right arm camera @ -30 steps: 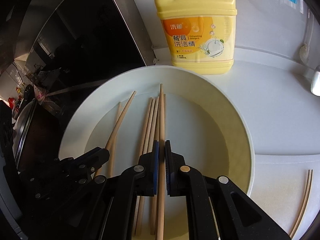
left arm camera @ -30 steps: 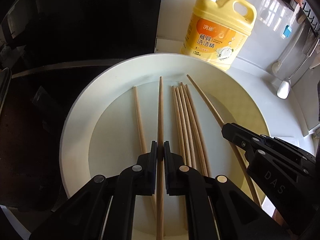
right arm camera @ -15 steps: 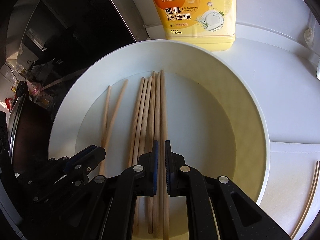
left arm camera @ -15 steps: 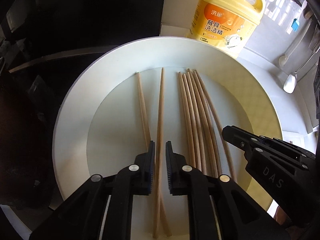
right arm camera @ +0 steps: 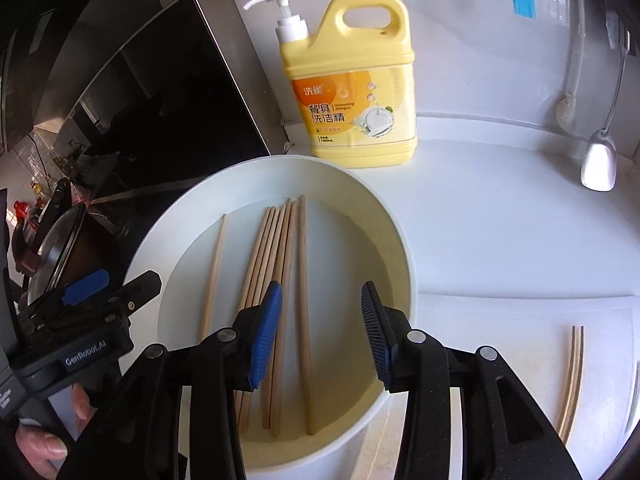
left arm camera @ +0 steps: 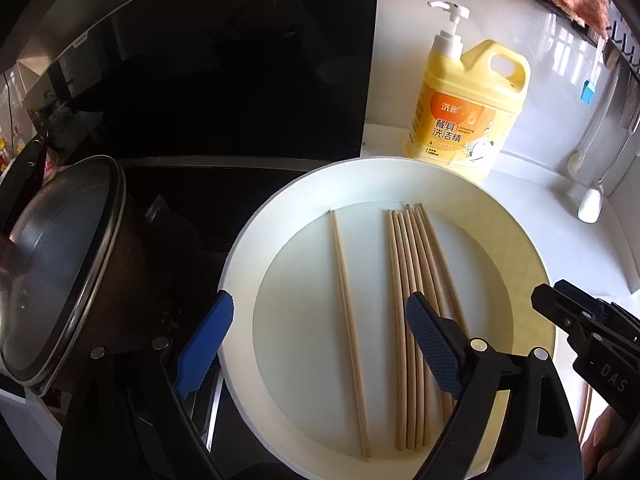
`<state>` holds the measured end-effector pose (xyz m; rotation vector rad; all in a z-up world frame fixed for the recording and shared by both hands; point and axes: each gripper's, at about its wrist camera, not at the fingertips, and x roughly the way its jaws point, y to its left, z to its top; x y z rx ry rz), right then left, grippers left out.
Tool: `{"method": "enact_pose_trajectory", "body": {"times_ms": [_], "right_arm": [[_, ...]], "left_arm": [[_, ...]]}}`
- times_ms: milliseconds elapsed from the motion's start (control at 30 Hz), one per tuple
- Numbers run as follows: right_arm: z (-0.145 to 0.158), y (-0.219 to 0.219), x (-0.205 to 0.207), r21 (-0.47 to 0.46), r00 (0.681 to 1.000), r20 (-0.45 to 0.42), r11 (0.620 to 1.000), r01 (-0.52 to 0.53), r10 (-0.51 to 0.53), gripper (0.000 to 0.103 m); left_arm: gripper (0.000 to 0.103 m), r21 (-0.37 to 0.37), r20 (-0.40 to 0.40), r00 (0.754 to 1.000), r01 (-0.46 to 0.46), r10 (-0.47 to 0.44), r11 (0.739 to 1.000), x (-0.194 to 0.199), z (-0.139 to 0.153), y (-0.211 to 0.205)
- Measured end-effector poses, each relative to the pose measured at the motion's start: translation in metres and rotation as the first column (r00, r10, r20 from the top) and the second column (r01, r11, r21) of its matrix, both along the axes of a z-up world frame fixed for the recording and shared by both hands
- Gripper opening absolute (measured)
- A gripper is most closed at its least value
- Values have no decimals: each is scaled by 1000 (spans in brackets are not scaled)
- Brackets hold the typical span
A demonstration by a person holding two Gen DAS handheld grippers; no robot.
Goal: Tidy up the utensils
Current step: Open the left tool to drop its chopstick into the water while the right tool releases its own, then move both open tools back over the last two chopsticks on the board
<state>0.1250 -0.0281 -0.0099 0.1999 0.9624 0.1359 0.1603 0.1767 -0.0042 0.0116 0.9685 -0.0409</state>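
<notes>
- The chopsticks (left arm camera: pixel 412 292) are lying in the white bowl (left arm camera: pixel 248 248), most of them bunched side by side toward its right half, with one loose chopstick (left arm camera: pixel 348 300) lying apart toward the left rim.
- In the right wrist view another chopstick (right arm camera: pixel 303 300) is sitting just off the bunch on its right side, and two more chopsticks (right arm camera: pixel 573 380) are waiting on the counter (right arm camera: pixel 500 240) near its front right edge.
- Your left gripper (left arm camera: pixel 320 344) is hanging over the bowl with its jaws spread wide, having just been opening; the loose chopstick is lying below the gap, not pinched.
- Your right gripper (right arm camera: pixel 322 334) is standing partly spread, its jaws also just having been opening, with nothing pinched; the single chopstick is lying under the gap.
- You are probably lining the sticks up, so keep lifting clear without brushing the bunch, then nudge each stray sideways against it, with its ends level with the rest.
- The yellow detergent jug (right arm camera: pixel 352 92) by the counter's back edge is showing Chinese characters, "Dishwashing detergent" and "1000mL".
- The left gripper's body is reading "GenRobot.AI"; the right one's, "DAS".
</notes>
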Motion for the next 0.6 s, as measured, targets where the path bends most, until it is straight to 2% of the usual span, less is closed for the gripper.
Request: {"method": "enact_pose_trajectory", "body": {"times_ms": [100,267,433,600], "right_arm": [[6,-10,-16,-2,1000,24,1000,5,-5,47],[6,-39,-43,-6,999,26,999,40,-39,49],[7,-83,-83,-11,996,27,996,87,-86,54],[5,-131,-127,-50,993,20,992,118,-117,54]], "left_arm": [[89,-11,8,1000,0,0,1000,-11,6,-7],[91,-34,18,1000,13,-13,999,-34,13,-35],[92,-46,24,999,50,-49,998,-66,17,-79],[94,-52,24,997,71,-70,996,-99,17,-124]]}}
